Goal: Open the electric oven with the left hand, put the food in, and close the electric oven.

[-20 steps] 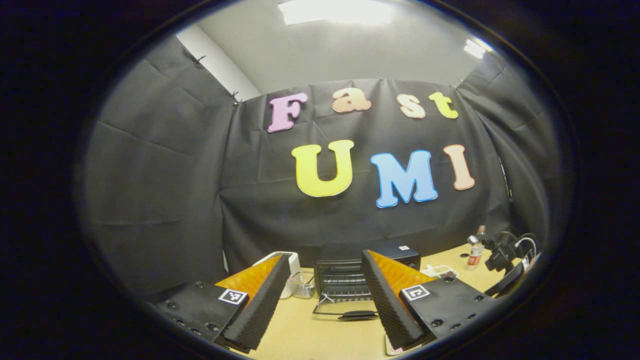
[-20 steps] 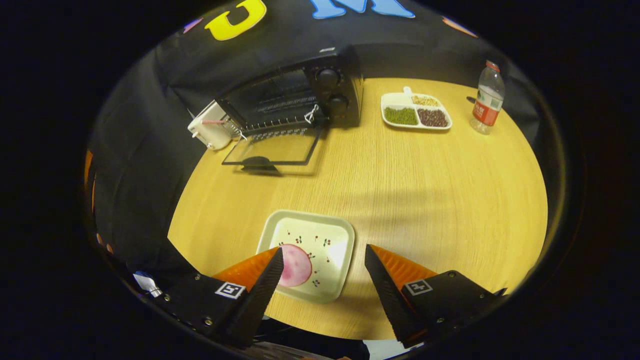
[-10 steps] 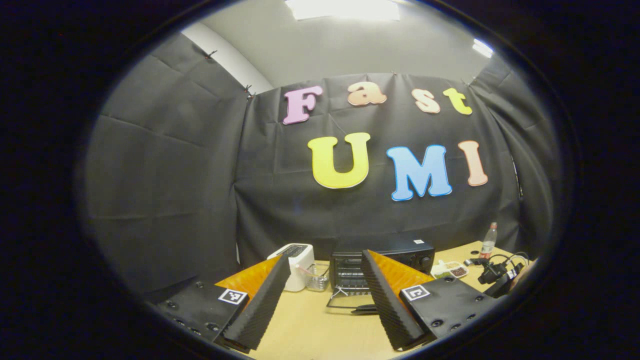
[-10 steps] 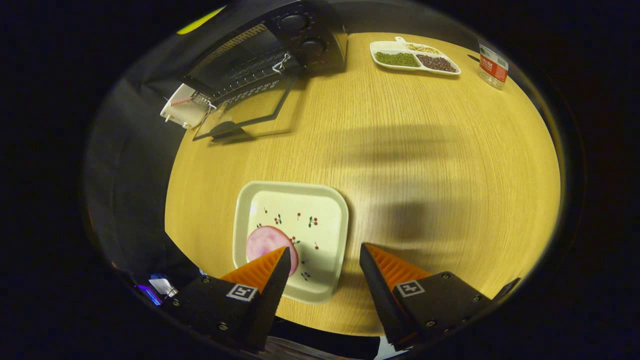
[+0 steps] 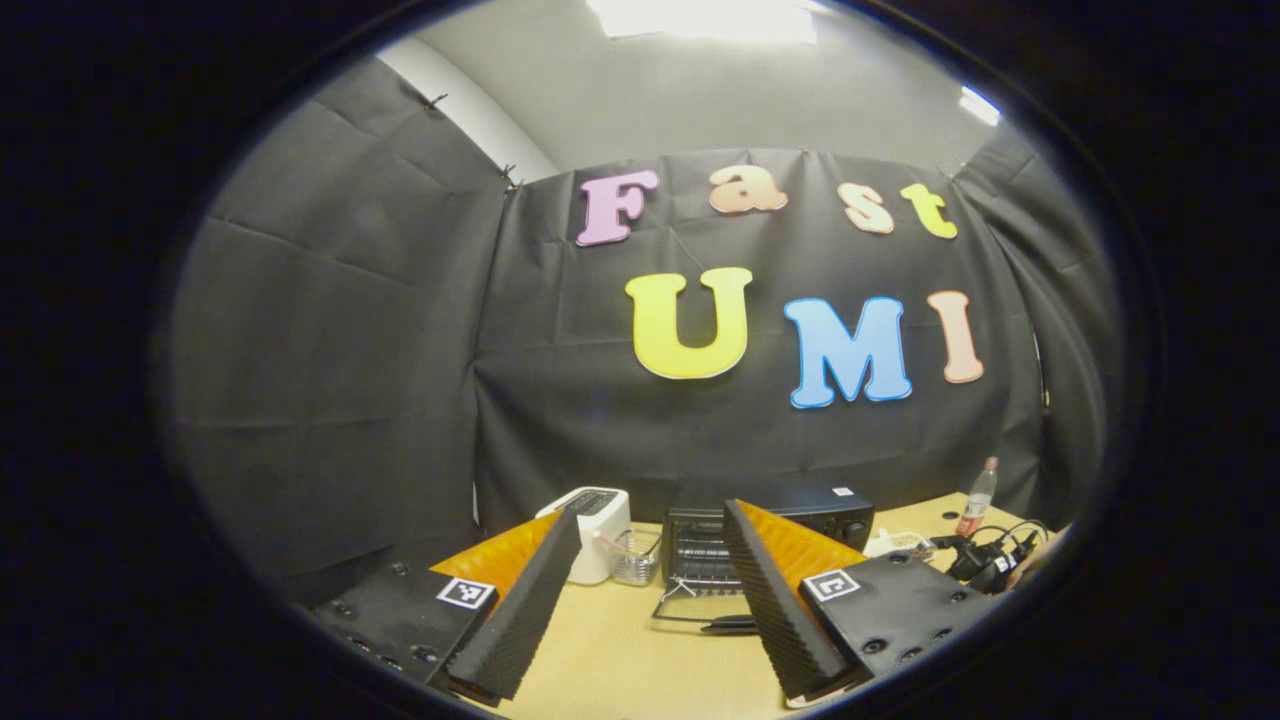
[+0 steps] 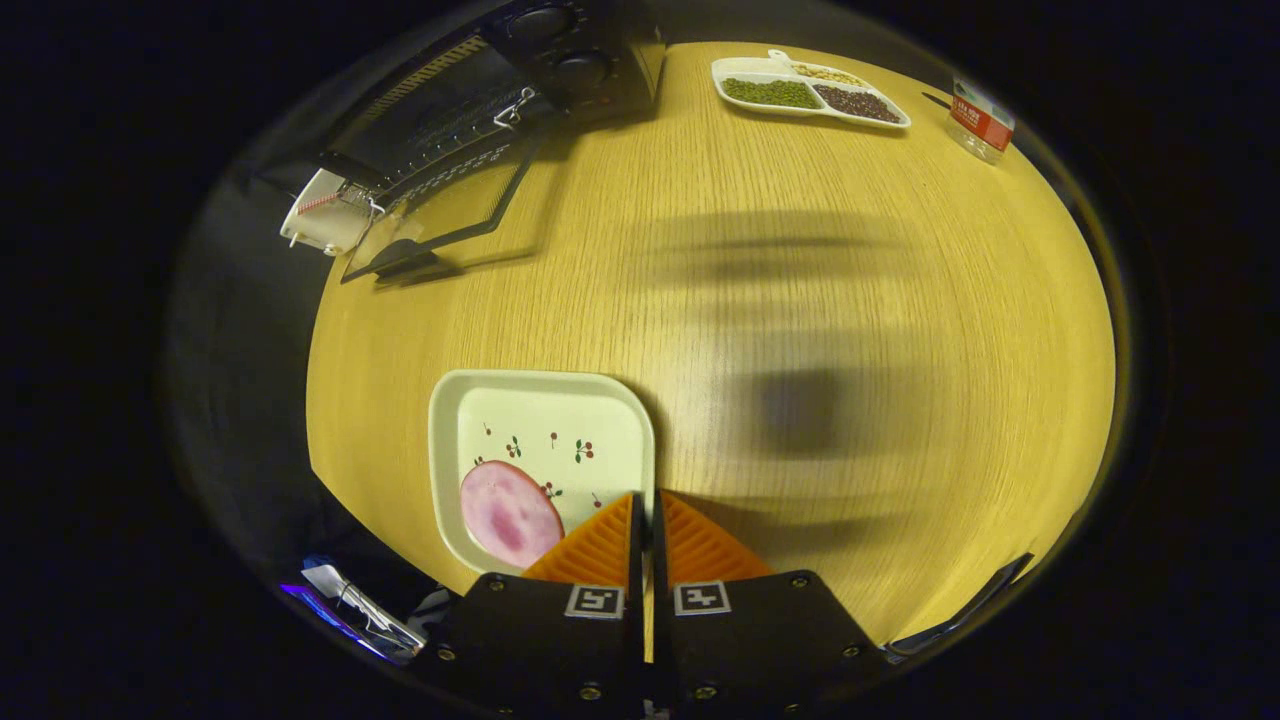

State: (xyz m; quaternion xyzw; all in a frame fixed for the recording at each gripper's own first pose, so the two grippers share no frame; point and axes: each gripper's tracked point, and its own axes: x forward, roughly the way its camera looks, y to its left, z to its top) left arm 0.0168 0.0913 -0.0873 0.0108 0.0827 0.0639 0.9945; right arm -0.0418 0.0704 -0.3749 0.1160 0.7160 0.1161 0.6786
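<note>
1. A white toaster [image 5: 590, 517] stands on the yellow wooden worktop [image 6: 800, 300].
2. A white divided tray of beans [image 6: 808, 92] lies near a clear plastic bottle with a red label [image 6: 978, 118].

Bright ceiling panel [image 5: 705, 18], soft table [image 6: 800, 300] shadows, fisheye-warped edges.

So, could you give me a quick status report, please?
Left gripper open, raised. Right gripper shut on plate rim, ham aboard. Oven door down. Nothing between.
</note>
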